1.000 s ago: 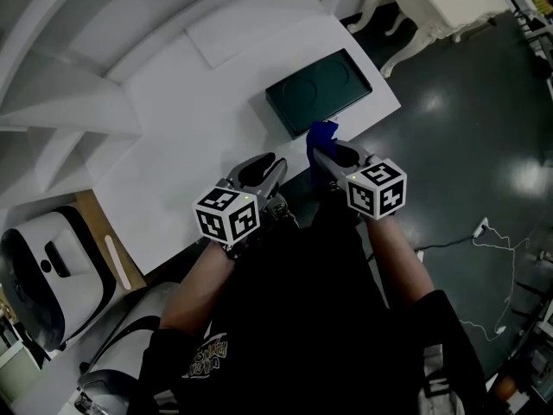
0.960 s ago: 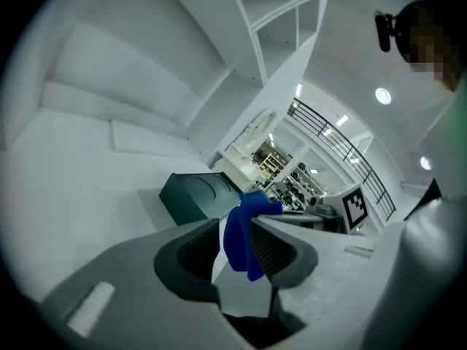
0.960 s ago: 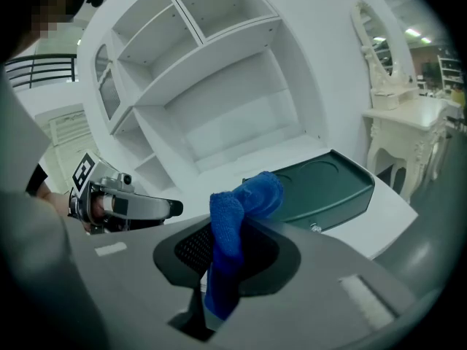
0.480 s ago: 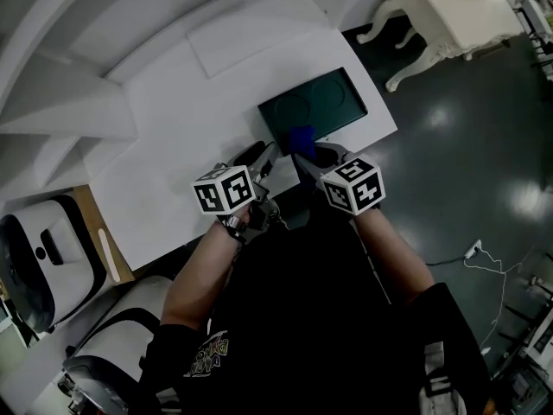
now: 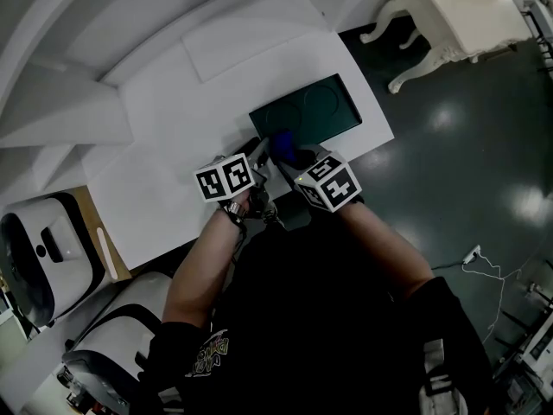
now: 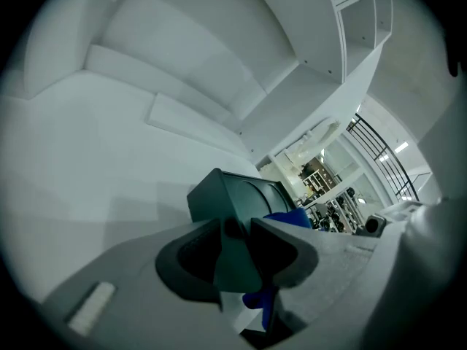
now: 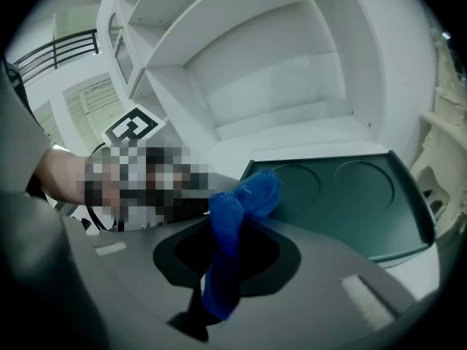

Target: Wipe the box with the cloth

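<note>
A dark green flat box (image 5: 315, 106) with two round outlines on its lid lies near the white table's right edge. My left gripper (image 5: 259, 151) is at the box's near left corner; in the left gripper view (image 6: 235, 228) its jaws are shut on that corner of the box (image 6: 237, 192). My right gripper (image 5: 292, 156) is shut on a blue cloth (image 5: 281, 143). The cloth (image 7: 244, 199) sticks up from the jaws of the right gripper (image 7: 237, 217), over the near edge of the box (image 7: 343, 195).
The white table (image 5: 199, 111) carries a flat white board (image 5: 251, 28) at the back. A cream carved table (image 5: 467, 7) stands on the dark floor (image 5: 467, 145) to the right. A white seat (image 5: 43, 258) is at the left. White shelves (image 7: 241, 20) rise behind.
Both grippers moved forward to the box. The cloth went from short of the box to its near edge. The left gripper's jaws, apart before, closed on the box's corner.
</note>
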A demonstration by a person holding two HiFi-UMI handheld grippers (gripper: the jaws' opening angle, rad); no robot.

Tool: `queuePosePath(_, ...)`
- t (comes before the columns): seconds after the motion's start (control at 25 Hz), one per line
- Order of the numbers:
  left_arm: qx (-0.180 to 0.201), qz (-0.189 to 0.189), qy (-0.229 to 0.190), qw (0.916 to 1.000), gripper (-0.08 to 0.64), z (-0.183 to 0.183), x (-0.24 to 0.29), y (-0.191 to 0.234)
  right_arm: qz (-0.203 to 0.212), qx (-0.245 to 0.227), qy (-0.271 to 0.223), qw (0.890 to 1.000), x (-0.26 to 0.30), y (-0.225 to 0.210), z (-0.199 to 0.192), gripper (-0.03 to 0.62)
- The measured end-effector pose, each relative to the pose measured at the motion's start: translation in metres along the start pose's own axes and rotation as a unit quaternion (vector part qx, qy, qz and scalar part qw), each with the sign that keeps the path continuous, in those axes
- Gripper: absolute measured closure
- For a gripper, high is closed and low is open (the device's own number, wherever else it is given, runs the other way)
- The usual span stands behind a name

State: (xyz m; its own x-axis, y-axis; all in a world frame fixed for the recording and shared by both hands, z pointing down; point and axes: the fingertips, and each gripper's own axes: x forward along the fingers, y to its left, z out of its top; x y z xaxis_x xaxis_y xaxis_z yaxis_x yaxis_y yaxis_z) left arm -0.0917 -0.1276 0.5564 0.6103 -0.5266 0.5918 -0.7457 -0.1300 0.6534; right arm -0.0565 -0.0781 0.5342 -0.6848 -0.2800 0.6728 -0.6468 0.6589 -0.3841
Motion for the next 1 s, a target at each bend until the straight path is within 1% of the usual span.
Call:
queuePosePath(0.36,-0.008,0.000,-0.010,0.9999,0.442,-0.001,0.003,0.001,-0.003,-0.011,0.025,1.000,0.007,-0.009,-0.005,0.500)
queuePosePath(0.56,-0.009,0.001,-0.011,0.9999,0.442,-0.003,0.003,0.002,-0.015,0.001,0.030,0.999,-0.003,-0.022,-0.007,0.500)
queuePosePath(0.8,-0.007,-0.003,-0.010,0.9999,0.440,-0.002,0.003,0.002,-0.049,0.021,0.029,0.998,-0.025,-0.059,-0.012,0.500)
queuePosePath(1.0,-0.006,-0.004,-0.014,0.9999,0.439,-0.002,0.003,0.001,-0.085,0.048,0.021,0.995,-0.050,-0.098,-0.021,0.502)
